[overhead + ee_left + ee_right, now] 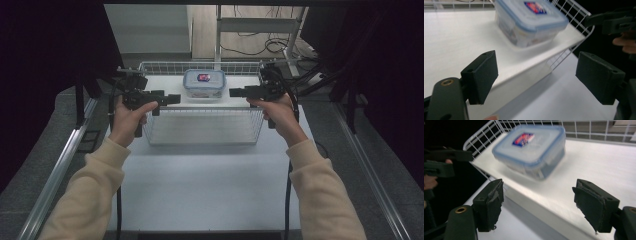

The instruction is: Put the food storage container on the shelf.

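A clear box with a red-and-blue label, writing unreadable, sits between both grippers' wide-apart jaws.

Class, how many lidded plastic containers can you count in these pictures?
1: the container sits inside the wire basket, near its far wall, between the two grippers. Nothing else seems hidden.

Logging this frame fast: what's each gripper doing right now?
Left gripper: open, holding nothing.
Right gripper: open, holding nothing.
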A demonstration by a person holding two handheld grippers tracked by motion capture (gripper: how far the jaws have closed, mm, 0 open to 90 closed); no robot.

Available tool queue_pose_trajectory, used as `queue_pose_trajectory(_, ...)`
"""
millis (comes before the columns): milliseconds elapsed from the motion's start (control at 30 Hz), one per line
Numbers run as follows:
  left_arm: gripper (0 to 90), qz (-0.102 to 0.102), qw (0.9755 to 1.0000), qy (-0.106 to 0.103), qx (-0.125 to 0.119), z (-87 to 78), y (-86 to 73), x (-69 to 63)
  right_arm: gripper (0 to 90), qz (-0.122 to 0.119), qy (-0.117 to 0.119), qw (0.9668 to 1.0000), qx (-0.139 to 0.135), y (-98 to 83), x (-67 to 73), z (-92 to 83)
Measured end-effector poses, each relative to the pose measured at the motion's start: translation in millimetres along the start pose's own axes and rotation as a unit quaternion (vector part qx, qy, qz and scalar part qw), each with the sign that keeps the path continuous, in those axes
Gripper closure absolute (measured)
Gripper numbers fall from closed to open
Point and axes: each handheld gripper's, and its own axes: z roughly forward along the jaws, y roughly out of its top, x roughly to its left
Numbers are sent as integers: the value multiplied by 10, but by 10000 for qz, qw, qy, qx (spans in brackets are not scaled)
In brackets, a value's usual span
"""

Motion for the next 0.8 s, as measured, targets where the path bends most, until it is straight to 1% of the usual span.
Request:
queue_pose_trajectory(33,178,0,10000,0,0,0,0,0,235,0,0,10000,0,0,0,0)
queue_pose_trajectory(67,179,65,10000,24,-12,-51,-107,-31,240,-142,-42,9999,28,-106,27,-52)
queue_pose_trajectory(100,180,65,10000,24,-12,-51,-107,-31,240,-142,-42,9999,28,-106,27,-52)
queue_pose_trajectory(167,180,139,9999,76,6,-91,-222,-59,243,-295,-87,9995,59,-221,57,-100)
queue_pose_trajectory(200,182,238,9996,143,52,-116,-344,-87,244,-432,-135,9989,96,-336,86,-146)
queue_pose_trajectory(267,182,318,9992,206,89,-133,-474,-112,244,-582,-207,9980,123,-449,108,-188)
queue_pose_trajectory(300,183,318,9992,206,89,-133,-474,-112,244,-582,-207,9980,123,-449,108,-188)
queue_pose_trajectory(333,183,398,9988,263,136,-147,-607,-132,244,-675,-252,9973,131,-564,120,-226)
queue_pose_trajectory(367,182,398,9988,263,136,-147,-607,-132,244,-675,-252,9973,131,-564,120,-226)
queue_pose_trajectory(433,182,477,9982,335,153,-168,-739,-150,244,-749,-288,9966,161,-684,131,-257)
queue_pose_trajectory(467,182,549,9975,431,148,-191,-876,-171,244,-805,-308,9961,168,-817,141,-288)
queue_pose_trajectory(500,182,549,9975,431,148,-191,-876,-171,244,-805,-308,9961,168,-817,141,-288)
queue_pose_trajectory(533,182,586,9970,483,155,-198,-945,-179,244,-826,-311,9960,158,-889,147,-301)
queue_pose_trajectory(600,182,644,9960,594,202,-197,-1077,-192,244,-817,-321,9961,98,-1043,155,-322)
queue_pose_trajectory(633,182,696,9947,704,271,-187,-1204,-206,244,-776,-308,9965,54,-1206,155,-323)
queue_pose_trajectory(667,182,711,9943,731,299,-181,-1265,-214,244,-774,-330,9964,51,-1289,154,-320)
queue_pose_trajectory(700,181,711,9943,731,299,-181,-1265,-214,244,-774,-330,9964,51,-1289,154,-320)
queue_pose_trajectory(733,180,720,9940,746,351,-170,-1387,-220,244,-804,-397,9959,64,-1450,150,-318)
queue_pose_trajectory(767,180,720,9940,746,351,-170,-1387,-220,244,-804,-397,9959,64,-1450,150,-318)
queue_pose_trajectory(800,178,707,9939,749,393,-164,-1505,-217,244,-814,-434,9957,78,-1601,137,-321)
